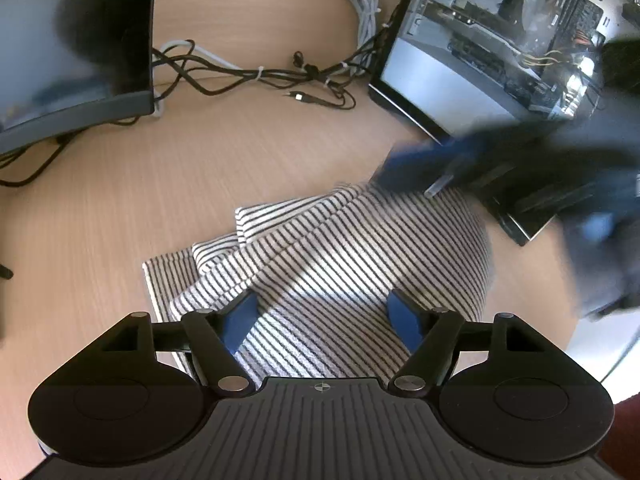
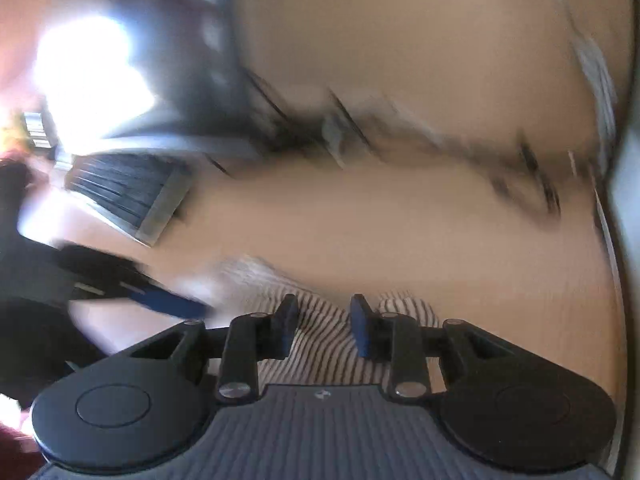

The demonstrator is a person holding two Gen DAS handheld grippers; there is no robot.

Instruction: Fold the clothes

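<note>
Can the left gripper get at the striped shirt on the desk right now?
Probably yes: the left gripper is open just over the folded striped shirt, with nothing between them.
</note>
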